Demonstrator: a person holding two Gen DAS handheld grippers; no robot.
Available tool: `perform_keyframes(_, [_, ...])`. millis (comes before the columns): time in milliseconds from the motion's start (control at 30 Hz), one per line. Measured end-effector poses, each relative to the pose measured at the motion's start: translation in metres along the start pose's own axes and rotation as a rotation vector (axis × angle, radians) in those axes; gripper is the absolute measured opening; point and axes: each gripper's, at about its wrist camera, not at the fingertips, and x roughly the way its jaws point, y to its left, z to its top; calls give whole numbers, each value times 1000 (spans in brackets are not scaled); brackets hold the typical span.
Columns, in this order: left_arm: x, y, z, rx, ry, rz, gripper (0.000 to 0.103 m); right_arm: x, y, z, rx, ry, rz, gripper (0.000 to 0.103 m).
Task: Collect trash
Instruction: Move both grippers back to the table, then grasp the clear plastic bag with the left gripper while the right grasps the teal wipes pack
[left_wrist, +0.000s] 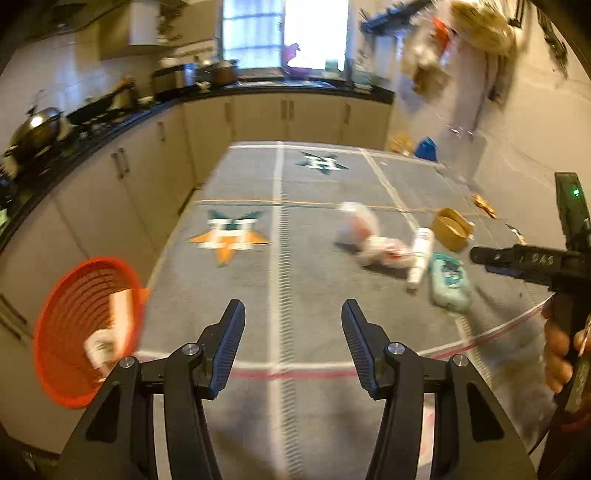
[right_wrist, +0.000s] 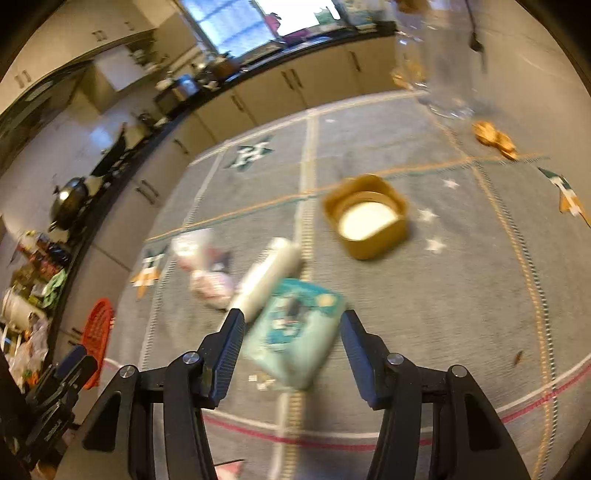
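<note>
1. Trash sits in a loose cluster on the grey patterned rug (left_wrist: 314, 280): a teal packet (right_wrist: 295, 332), a white tube (right_wrist: 266, 277), a crumpled pinkish-white plastic bag (right_wrist: 207, 273) and a gold square tub (right_wrist: 365, 216) with a white inside.
2. Right gripper (right_wrist: 291, 332) hangs just above the teal packet. The packet shows between the jaws, but they stand apart and don't look to be pressing on it, so nothing's grabbed.
3. Left gripper (left_wrist: 293, 332) is spread open over bare rug, holding nothing.
4. Orange basket (left_wrist: 85, 328) is off to the left by the cabinets (left_wrist: 122, 192), tipped toward the camera, with something white and boxy inside. It's too blurry to say what.
5. White tube lies right beside the packet, the bag just past it, and the gold tub a bit further off.
6. A hand (left_wrist: 557, 354) holding the right gripper's handle shows at the right edge of the left view.
</note>
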Motion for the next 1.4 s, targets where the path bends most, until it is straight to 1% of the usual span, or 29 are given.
perform_keyframes(67, [12,-9,11,-2,13,-22,54,7,-7,2,15,17,-5,66])
perform_keyframes(100, [21,-12,19,-12,24,-23,55,10,-6,2,19,25,-7,66])
perform_keyframes(167, [40,-17,34,-36,50,-50,60,18,-6,3,22,45,7,66])
perform_keyframes(233, [58,-21,44,-55,77,-41,60,25,-4,2,18,59,5,66])
perform_keyframes(333, [84,-28,56,-79,122,-72,60,37,6,1,4,83,11,66])
perform_keyframes(433, [106,-36,63,-86,152,-73,61,46,19,1,-54,94,-30,66])
perform_keyframes(500, [121,-42,67,-78,171,-69,62,51,28,0,-83,104,-48,68])
perform_keyframes(600, [136,-49,72,-68,184,-55,62,56,41,-5,-173,98,-110,72])
perform_keyframes(667, [143,-51,75,-63,189,-45,63,57,43,-9,-213,87,-138,72])
perform_keyframes(733, [151,-53,76,-53,198,-29,63,58,41,-10,-232,74,-166,71])
perform_keyframes(867, [161,-56,68,-22,225,-15,63,49,28,-12,-221,47,-187,59])
perform_keyframes(900, [163,-58,67,-11,229,-11,62,46,24,-14,-215,39,-184,57])
perform_keyframes(933, [164,-60,65,-1,230,-7,53,44,22,-15,-209,34,-178,56])
perform_keyframes(967, [165,-64,63,19,224,11,47,42,20,-16,-201,30,-171,53])
perform_keyframes(1000, [165,-67,62,39,217,30,38,41,20,-16,-196,26,-166,51])
perform_keyframes(1167, [158,-67,56,46,211,26,31,33,11,-15,-159,-5,-141,47])
perform_keyframes(1233, [150,-66,53,46,197,17,27,29,7,-14,-143,-16,-125,47])
perform_keyframes(1400, [122,-60,46,37,147,11,26,16,10,-15,-140,-71,-80,46])
